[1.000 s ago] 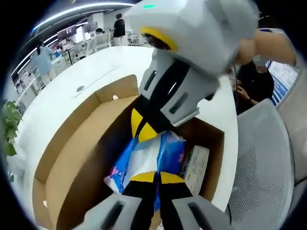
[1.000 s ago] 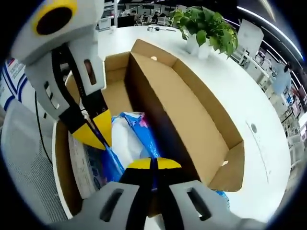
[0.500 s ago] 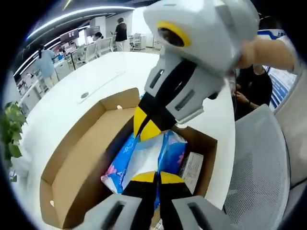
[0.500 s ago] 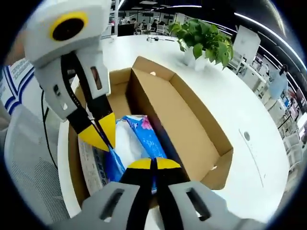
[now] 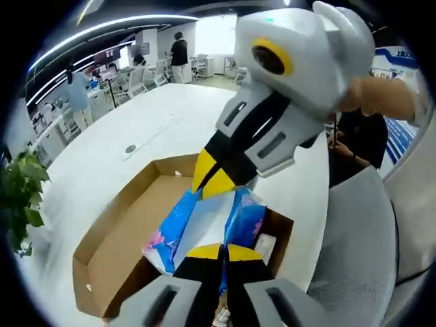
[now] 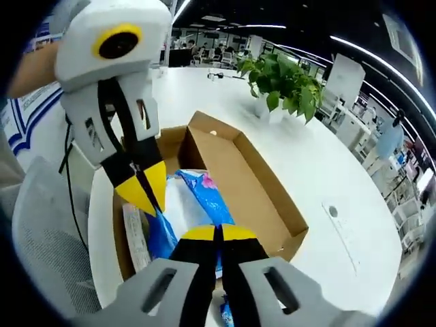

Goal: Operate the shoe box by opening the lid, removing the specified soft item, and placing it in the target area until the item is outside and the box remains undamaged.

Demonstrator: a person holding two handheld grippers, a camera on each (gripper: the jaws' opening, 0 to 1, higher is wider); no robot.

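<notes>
White table (image 5: 136,136), both grippers lifted blue pack (image 5: 204,225) higher above box (image 5: 116,238)

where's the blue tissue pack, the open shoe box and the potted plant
blue tissue pack (image 5: 178,221): left gripper view, on its blue left side panel.
open shoe box (image 6: 240,178): right gripper view, on the inside of the opened lid.
potted plant (image 6: 283,83): right gripper view, on its green leaves.

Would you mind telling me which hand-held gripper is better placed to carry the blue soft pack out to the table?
Neither clearly. The left hand-held gripper and right hand-held gripper both pinch the blue soft pack, one at each end, above the open shoe box. Moving together looks safest.
</notes>
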